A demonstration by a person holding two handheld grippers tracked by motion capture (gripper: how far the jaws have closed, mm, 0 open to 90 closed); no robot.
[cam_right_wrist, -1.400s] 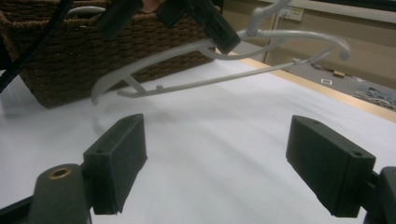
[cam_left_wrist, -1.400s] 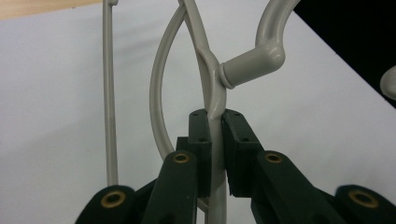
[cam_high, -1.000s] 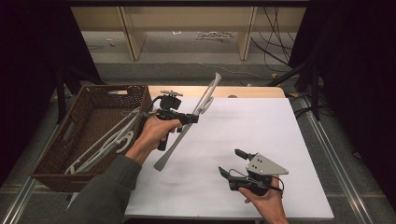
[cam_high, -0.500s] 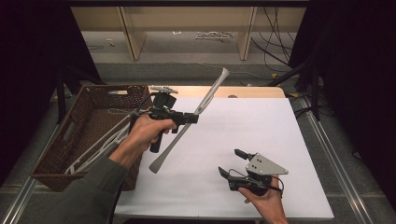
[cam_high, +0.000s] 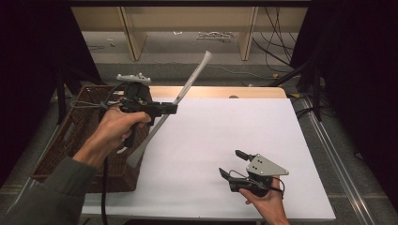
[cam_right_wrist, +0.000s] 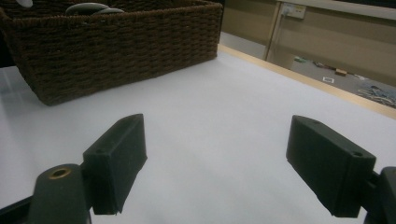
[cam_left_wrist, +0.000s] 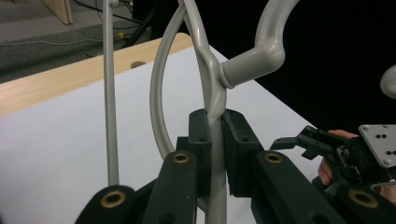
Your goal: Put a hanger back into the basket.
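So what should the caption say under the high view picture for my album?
Left gripper lifts a grey hanger beside the wicker basket.

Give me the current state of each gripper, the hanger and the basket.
Left gripper: shut on the grey plastic hanger, raised above the table.
Grey plastic hanger: held off the table, tilted, one end over the basket's edge.
Right gripper: open, nothing between its jaws, low over the white table.
Wicker basket: upright on the table's left side, with more hangers inside.

Left hand-held gripper (cam_left_wrist: 215,154) clamped on grey hanger (cam_left_wrist: 211,88) above white table (cam_left_wrist: 60,140).
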